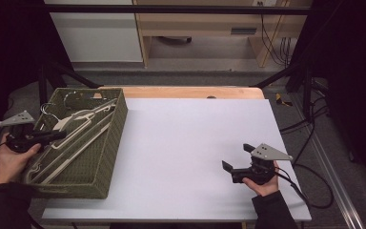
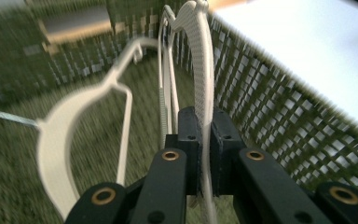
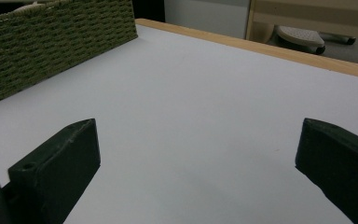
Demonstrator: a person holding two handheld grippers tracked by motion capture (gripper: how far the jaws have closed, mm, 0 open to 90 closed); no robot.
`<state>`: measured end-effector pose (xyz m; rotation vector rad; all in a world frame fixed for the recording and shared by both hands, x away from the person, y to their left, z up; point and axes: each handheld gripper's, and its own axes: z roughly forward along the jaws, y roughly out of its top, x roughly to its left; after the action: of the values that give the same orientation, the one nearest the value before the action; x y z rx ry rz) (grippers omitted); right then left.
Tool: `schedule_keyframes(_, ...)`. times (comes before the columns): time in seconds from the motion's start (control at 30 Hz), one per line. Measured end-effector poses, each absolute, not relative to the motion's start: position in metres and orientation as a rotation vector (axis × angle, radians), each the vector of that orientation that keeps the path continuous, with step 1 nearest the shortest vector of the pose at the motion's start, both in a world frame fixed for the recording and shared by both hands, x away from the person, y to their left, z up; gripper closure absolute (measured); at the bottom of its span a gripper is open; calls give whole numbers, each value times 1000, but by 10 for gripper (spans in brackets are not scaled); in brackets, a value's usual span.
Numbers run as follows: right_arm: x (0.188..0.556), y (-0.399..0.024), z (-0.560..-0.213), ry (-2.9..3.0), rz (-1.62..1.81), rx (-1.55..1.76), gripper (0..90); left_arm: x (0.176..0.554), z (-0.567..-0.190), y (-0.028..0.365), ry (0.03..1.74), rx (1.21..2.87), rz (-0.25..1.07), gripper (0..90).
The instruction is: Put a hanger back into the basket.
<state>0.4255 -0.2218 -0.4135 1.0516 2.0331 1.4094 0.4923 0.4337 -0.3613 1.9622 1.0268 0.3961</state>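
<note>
While clamped on a white hanger (image 2: 200, 70), the left gripper (image 2: 204, 140) sits inside the green basket (image 1: 109, 157).
Right gripper (image 1: 236, 162) rests spread on the bench (image 1: 186, 143), near right.

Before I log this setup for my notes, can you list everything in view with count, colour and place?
basket: one, olive-green woven, on the table's left part
hangers: several, exact count unclear, cream-white, lying inside the basket
gripped hanger: one, cream-white, clamped between the left gripper's jaws
table: one, white top with a wooden strip along the far edge, centre of the high view
cabinets: white and light wood, on the floor beyond the table
cables: several, black, on the floor right of the table
left gripper: one, black, over the basket, jaws shut on the hanger
right gripper: one, black, over the table's right part, jaws open and empty
</note>
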Motion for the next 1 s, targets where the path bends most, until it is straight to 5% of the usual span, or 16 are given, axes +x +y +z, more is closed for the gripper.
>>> schedule_keyframes(0.23, 426, -222, -413, 2035, 1412, 1051, 6, 492, -381, 443, 1118, 1917, 327, 836)
schedule_keyframes(0.6, 426, -221, -414, 2039, 1407, 1059, 6, 500, -390, 442, 1422, 1983, 496, 804)
schedule_keyframes(1.0, 427, -221, -415, 2046, 1398, 1055, 7, 502, -392, 445, 1514, 1974, 558, 528)
